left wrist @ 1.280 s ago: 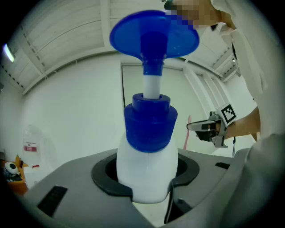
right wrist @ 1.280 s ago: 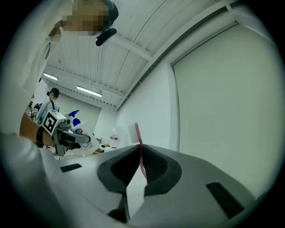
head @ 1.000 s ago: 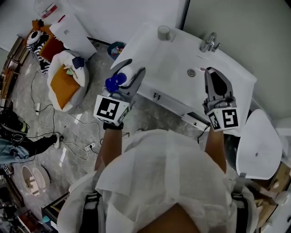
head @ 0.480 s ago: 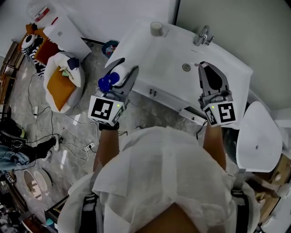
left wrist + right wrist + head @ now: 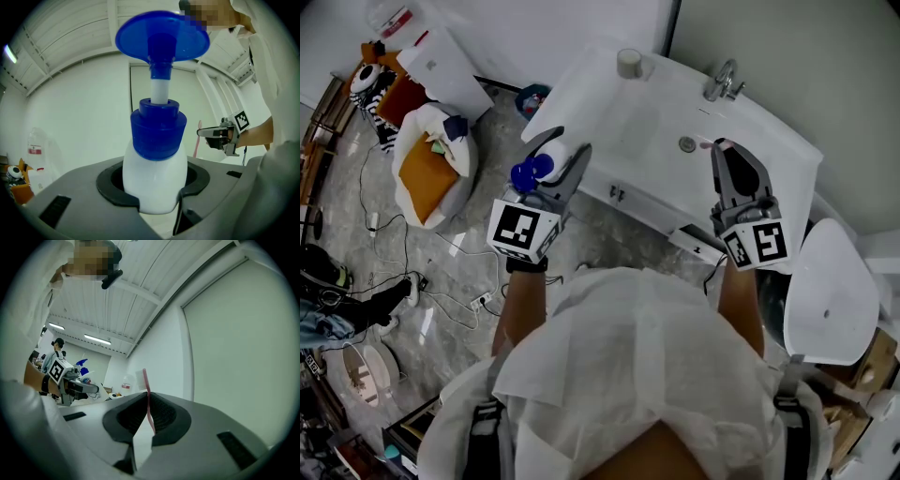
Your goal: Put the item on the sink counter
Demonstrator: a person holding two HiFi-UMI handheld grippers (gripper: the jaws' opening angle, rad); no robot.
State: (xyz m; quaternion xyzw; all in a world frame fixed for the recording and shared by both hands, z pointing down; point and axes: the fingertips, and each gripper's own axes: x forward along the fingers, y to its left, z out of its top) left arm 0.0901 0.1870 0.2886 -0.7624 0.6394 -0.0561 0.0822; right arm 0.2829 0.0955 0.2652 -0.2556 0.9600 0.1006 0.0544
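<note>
— Left tool (image 5: 569,142)?
— Clamped round the white pump bottle (image 5: 154,178), blue pump head up, long axis upright.
— And the right tool (image 5: 727,150)?
— Pinched shut on a thin pink toothbrush (image 5: 146,394), head end poking past the tips.
— Placed how against the tabletop (image 5: 619,122)?
— Held just short of its front-left edge, over the floor (image 5: 478,253). Bare white surface straight ahead of the tips, between cup (image 5: 628,63) and basin (image 5: 687,143).
— Nearer to that flat patch?
— The left, clearly. The right near the basin instead.
— So?
— Probably forward, then down, base first. Unclear which of the two is meant as the item.
</note>
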